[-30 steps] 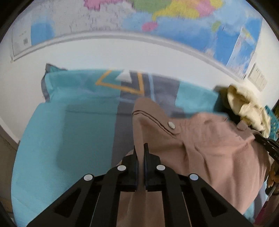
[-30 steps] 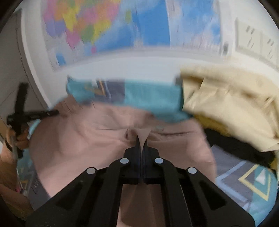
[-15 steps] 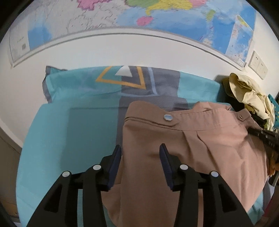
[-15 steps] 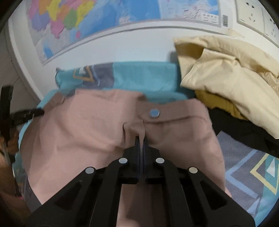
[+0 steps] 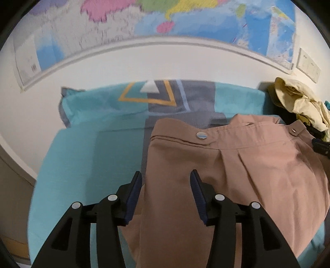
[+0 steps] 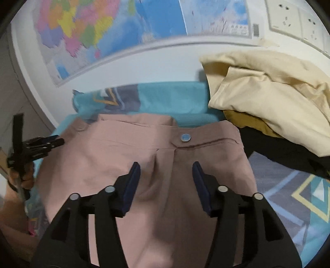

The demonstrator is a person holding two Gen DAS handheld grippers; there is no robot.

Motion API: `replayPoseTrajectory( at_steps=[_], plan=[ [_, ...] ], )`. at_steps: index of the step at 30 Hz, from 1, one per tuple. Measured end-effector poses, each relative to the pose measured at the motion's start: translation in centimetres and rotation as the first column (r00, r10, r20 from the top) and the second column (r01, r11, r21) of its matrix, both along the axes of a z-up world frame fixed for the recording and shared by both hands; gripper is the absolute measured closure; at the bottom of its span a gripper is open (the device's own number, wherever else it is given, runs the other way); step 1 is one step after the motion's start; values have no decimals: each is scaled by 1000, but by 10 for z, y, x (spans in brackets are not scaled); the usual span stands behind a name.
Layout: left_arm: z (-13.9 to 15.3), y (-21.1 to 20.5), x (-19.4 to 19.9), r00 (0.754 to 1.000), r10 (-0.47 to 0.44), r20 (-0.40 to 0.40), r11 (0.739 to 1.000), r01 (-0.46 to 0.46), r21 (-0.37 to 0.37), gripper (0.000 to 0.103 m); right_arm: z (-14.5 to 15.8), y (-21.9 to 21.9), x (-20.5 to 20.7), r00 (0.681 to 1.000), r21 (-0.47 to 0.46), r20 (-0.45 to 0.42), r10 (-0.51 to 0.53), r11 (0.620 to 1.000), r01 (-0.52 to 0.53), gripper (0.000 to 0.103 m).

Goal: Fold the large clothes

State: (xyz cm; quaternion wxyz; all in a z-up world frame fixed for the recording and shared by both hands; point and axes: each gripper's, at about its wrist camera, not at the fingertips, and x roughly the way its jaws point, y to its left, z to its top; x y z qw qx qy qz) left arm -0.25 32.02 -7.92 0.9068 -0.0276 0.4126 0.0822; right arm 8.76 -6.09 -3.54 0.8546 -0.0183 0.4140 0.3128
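Note:
Pinkish-brown trousers [image 5: 237,165] lie flat on a teal bed sheet [image 5: 82,156], waistband toward the wall, a silver button [image 5: 201,135] on it. My left gripper [image 5: 166,177] hovers over the trousers' left edge, its jaws opening, pads clear of the cloth. In the right wrist view the same trousers [image 6: 115,156] spread below my right gripper [image 6: 166,168], whose jaws are opening above the fly below the button [image 6: 185,137], pressing on nothing. The left gripper [image 6: 53,142] shows at the left edge there, held in a hand.
A teal and grey pillow [image 5: 144,101] lies against the white wall under a map [image 5: 185,18]. A heap of cream, mustard and black clothes [image 6: 268,99] sits to the right of the trousers. Wall sockets [image 6: 297,18] are at upper right.
Both grippers were shut on the trousers' waist a second ago; the left let go first, then the right. The trousers have dropped flat onto the bed.

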Motion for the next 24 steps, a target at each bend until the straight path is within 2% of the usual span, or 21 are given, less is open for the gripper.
replayPoseTrajectory(
  at_steps=[6,10,15,18,20,22,23,24],
  plan=[
    [14,-22,-26,998,-27,63,997,22,71,47,3,-16,-26,1000,-6,-6,17,1000,-17,48],
    [13,-31,-37,997,-34,76,996,28,81,44,-1,-27,-38,1000,-5,-18,15,1000,-15,48],
    [1,-32,-45,998,-40,52,997,37,61,44,-8,-34,-43,999,-14,-23,24,1000,-24,46],
    [-17,-20,-41,1000,-2,2,999,2,33,44,-25,-42,-30,998,-19,-58,-7,1000,6,47],
    [-27,-12,-40,999,24,-26,1000,-24,4,44,-40,-48,-16,996,-24,-82,-44,999,42,57],
    [-39,4,-37,998,34,-52,995,-39,-96,41,-48,-54,-6,992,13,-108,-62,998,64,60],
    [-42,10,-37,997,48,-57,991,-55,-126,41,-49,-57,-3,990,39,-121,-72,996,77,59],
    [-41,11,-37,997,50,-55,991,-56,-123,41,-49,-58,-2,987,55,-137,-83,994,91,59]
  ],
)
